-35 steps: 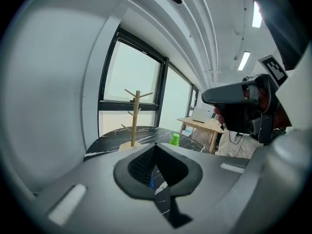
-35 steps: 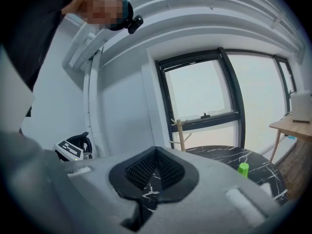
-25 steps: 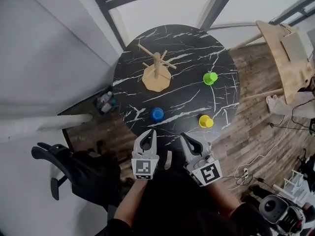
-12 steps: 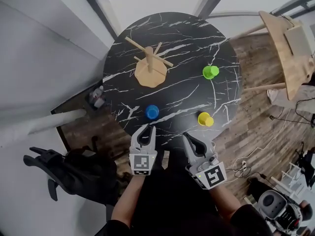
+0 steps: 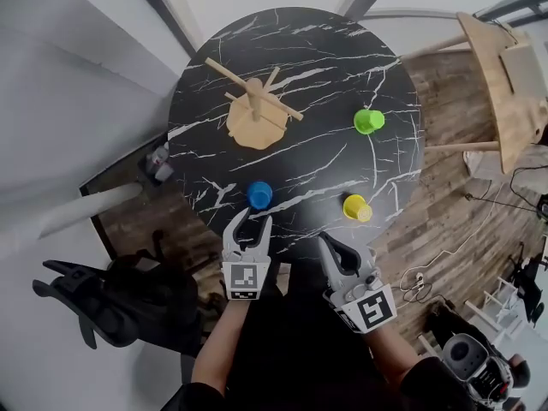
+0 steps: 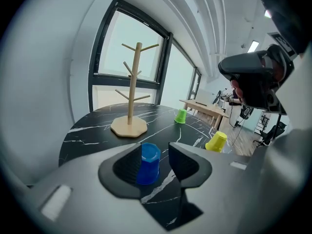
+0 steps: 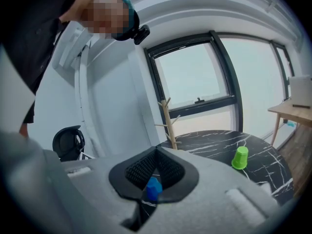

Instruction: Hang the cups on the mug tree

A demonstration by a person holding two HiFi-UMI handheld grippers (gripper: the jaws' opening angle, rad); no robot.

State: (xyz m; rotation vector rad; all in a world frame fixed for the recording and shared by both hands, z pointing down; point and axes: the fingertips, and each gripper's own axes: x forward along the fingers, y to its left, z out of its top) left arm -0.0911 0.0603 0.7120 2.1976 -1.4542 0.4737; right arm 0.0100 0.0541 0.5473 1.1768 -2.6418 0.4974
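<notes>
Nearest of all, both grippers hover side by side at the near edge of the round black marble table (image 5: pixel 342 67). The left gripper (image 5: pixel 250 221) has just been spreading its jaws, and they stand apart with nothing pressed between the pads. The blue cup (image 5: pixel 259 194) sits on the table just past its fingertips. In the left gripper view that cup shows in the gap, close to the left pad, but not squeezed. The right gripper (image 5: pixel 328 243) is clenched, its pads together and empty, and it points over the near edge towards the table's middle.

Next out, the yellow cup (image 5: pixel 356 207) stands near the near-right edge, well apart from the blue one. Further along the right side, the green cup (image 5: pixel 368 121) stands mouth down. The wooden mug tree (image 5: pixel 254 118) stands upright on its flat base towards the far-left part of the table, every peg bare. All three cups rest on the tabletop, apart from the tree.

Off the table, a black office chair (image 5: pixel 111 306) sits to the near left on the floor, and a pale wooden desk (image 5: pixel 501 67) stands beyond the right edge.
</notes>
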